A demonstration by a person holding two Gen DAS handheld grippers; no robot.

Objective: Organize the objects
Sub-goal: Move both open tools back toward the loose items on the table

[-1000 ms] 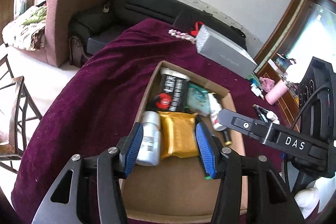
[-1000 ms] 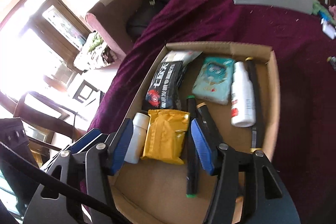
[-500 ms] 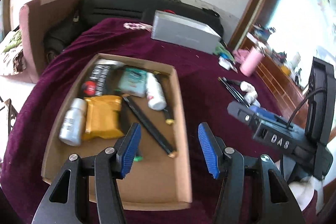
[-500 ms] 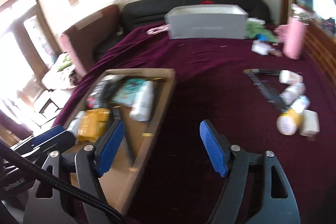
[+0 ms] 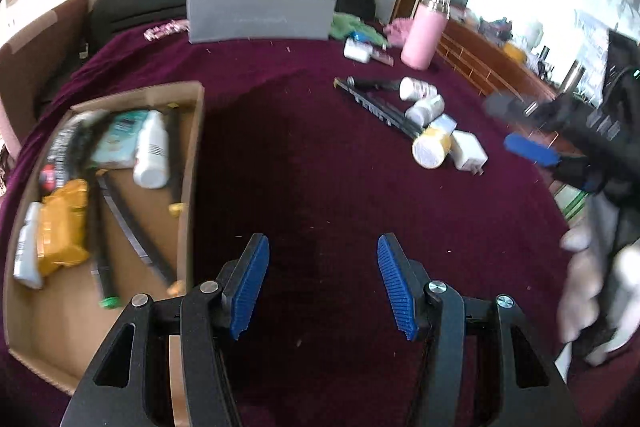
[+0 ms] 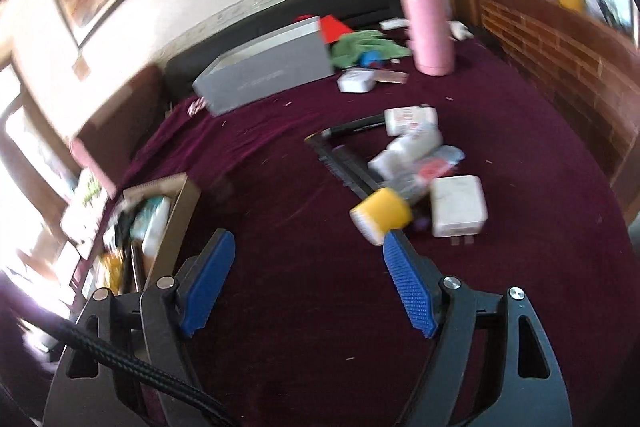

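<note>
A cardboard box (image 5: 192, 155) lies on the maroon cloth at the left, holding a white bottle (image 5: 151, 147), a yellow pouch (image 5: 64, 223), pens and packets; it also shows in the right wrist view (image 6: 176, 211). A loose pile lies to the right: a yellow-capped jar (image 5: 430, 149) (image 6: 382, 215), a white charger (image 5: 468, 155) (image 6: 458, 205), small white bottles (image 5: 418, 91) and black pens (image 5: 376, 105). My left gripper (image 5: 322, 283) is open and empty over bare cloth. My right gripper (image 6: 308, 279) is open and empty, just short of the jar.
A grey box (image 5: 260, 13) (image 6: 264, 71) stands at the back, with a pink bottle (image 5: 426, 31) (image 6: 430, 27), green cloth (image 6: 364, 45) and small packets beside it. A wooden cabinet (image 6: 560, 51) borders the right side. A black sofa lies behind.
Both grippers have swung right, away from above the cardboard box and toward the loose pile. Both stayed open and empty. The box contents have not changed.
</note>
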